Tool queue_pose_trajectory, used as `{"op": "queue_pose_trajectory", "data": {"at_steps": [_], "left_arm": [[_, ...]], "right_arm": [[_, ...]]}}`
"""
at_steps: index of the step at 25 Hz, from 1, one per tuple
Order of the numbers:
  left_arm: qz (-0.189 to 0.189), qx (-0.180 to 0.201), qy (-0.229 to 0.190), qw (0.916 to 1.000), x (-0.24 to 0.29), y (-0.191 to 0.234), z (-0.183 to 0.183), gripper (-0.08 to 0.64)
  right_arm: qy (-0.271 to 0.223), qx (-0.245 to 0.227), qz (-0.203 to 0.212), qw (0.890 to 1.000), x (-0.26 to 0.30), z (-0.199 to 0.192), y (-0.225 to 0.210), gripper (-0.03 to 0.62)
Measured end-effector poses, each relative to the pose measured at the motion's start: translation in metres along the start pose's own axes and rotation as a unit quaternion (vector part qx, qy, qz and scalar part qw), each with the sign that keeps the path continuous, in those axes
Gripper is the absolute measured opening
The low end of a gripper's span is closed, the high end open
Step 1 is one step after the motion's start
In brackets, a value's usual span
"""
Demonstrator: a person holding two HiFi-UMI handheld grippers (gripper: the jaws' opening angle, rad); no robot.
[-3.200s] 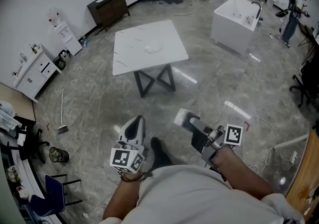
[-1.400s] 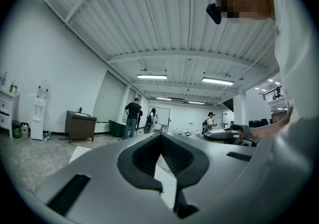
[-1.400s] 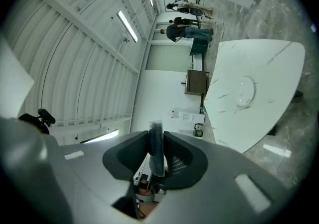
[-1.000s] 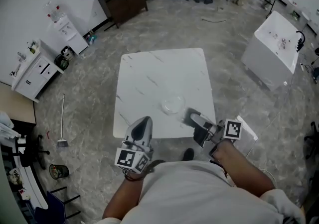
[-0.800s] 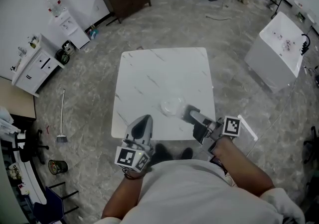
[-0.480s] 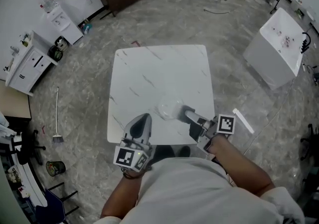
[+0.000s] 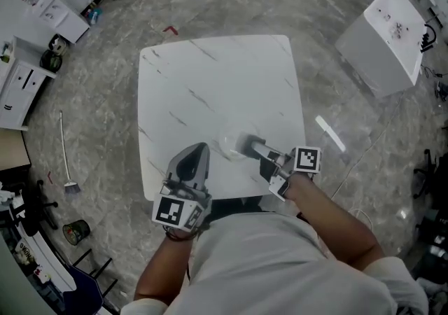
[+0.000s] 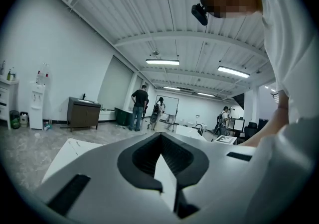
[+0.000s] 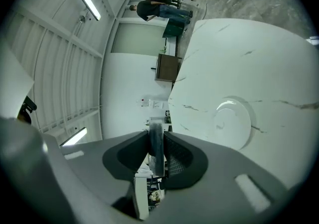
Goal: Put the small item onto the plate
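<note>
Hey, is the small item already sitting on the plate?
No, the small item is clamped between the jaws of the right gripper, above the table, and the plate lies there with nothing on it.

1. Support: one square table (image 7: 210,89) with rounded corners. Its white top has a few thin dark veins. It stands on a grey mottled floor (image 7: 98,117).
2. Lying on the top: a single round plate (image 7: 229,145), pale and shallow, flat on the surface. The right gripper view shows a raised rim and an inner ring.
3. Plate position: close to the near edge, slightly right of that edge's middle, well apart from the far edge and both far corners.
4. The whole rim sits inside the surface, and thin veins run just beside it.
</note>
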State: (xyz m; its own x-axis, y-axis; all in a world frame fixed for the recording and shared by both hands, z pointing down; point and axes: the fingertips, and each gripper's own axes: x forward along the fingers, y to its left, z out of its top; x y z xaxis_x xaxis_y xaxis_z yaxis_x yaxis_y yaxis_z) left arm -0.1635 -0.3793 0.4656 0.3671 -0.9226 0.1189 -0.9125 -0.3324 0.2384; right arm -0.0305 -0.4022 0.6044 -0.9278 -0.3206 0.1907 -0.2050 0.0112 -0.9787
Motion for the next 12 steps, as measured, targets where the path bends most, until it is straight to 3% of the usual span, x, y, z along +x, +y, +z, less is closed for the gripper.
{"op": "queue_pose_trajectory", "data": {"at_steps": [12], "left_arm": [[0.009,-0.042,0.045,0.9980,0.017,0.079,-0.068,0.006]], "right_arm": [[0.023,0.033,-0.092,0.995,0.072,0.005,-0.117,0.094]]}}
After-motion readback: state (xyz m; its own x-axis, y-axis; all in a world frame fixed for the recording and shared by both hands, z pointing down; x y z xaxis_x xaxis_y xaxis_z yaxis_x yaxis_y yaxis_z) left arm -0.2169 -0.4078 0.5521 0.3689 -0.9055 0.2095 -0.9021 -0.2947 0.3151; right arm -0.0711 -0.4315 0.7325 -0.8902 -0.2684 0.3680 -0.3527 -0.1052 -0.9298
